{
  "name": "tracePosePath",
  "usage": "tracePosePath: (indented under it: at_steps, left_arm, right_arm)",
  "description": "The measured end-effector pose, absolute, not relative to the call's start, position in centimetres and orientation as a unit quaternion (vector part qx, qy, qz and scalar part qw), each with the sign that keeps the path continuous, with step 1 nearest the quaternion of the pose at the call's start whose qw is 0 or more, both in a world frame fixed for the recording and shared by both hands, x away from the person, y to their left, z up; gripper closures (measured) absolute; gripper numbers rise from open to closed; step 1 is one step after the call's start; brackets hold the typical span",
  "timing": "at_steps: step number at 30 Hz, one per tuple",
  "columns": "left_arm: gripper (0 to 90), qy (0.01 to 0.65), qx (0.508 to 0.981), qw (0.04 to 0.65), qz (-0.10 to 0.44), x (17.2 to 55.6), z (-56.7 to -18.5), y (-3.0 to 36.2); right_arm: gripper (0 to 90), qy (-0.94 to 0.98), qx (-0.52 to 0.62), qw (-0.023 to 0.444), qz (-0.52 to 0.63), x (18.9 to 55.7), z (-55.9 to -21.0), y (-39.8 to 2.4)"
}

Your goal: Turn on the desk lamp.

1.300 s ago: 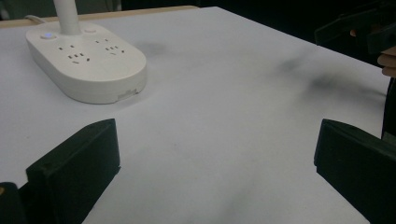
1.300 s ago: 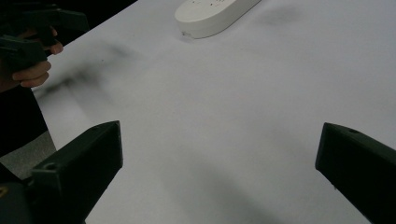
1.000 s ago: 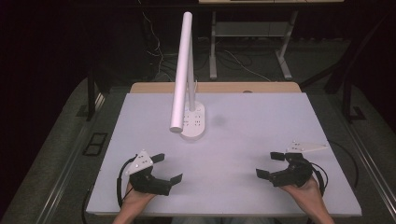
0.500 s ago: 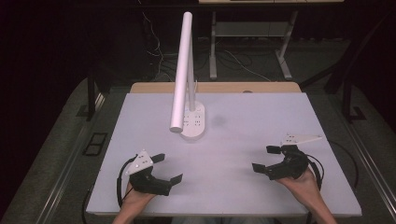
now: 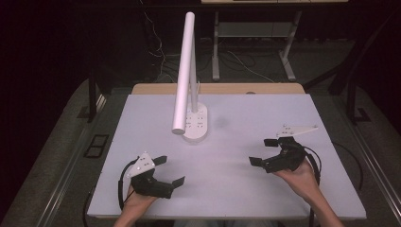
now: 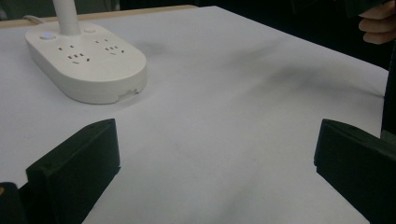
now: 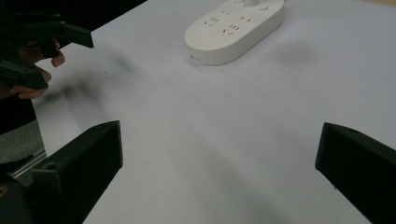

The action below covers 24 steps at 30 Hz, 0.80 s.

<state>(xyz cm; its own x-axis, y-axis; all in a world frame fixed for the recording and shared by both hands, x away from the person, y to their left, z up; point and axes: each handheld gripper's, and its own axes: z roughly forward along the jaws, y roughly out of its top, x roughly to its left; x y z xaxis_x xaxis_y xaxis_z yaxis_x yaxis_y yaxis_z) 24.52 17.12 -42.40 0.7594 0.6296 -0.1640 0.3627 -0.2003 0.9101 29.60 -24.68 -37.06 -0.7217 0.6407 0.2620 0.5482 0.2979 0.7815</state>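
The white surface (image 5: 227, 189) in front of me is matte and plain, with faint grey smudges across its middle. Along its far edge runs a strip of light wooden board (image 5: 265, 88). Beyond that, on the dim floor (image 5: 56, 137), loose cables (image 5: 243, 61) lie tangled between the pale metal legs (image 5: 288, 54) of another desk. To my left, beside the surface, a metal rail (image 5: 71, 165) runs along the floor, and a small black two-windowed frame (image 5: 95, 145) lies just beside it. The room behind is dark.
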Motion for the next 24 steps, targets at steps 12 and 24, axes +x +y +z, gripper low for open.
tracePosePath:
  at_steps: [12,24]
  left_arm:
    - [0.0,0.325,0.763,0.544,0.124,24.5,-42.4,17.2]
    - [0.0,0.327,0.761,0.547,0.125,24.5,-42.3,17.3]
  right_arm:
    - [0.1,0.805,0.362,0.055,0.466,31.8,-35.5,-23.4]
    - [0.1,0.805,0.364,0.053,0.465,33.7,-35.1,-22.1]
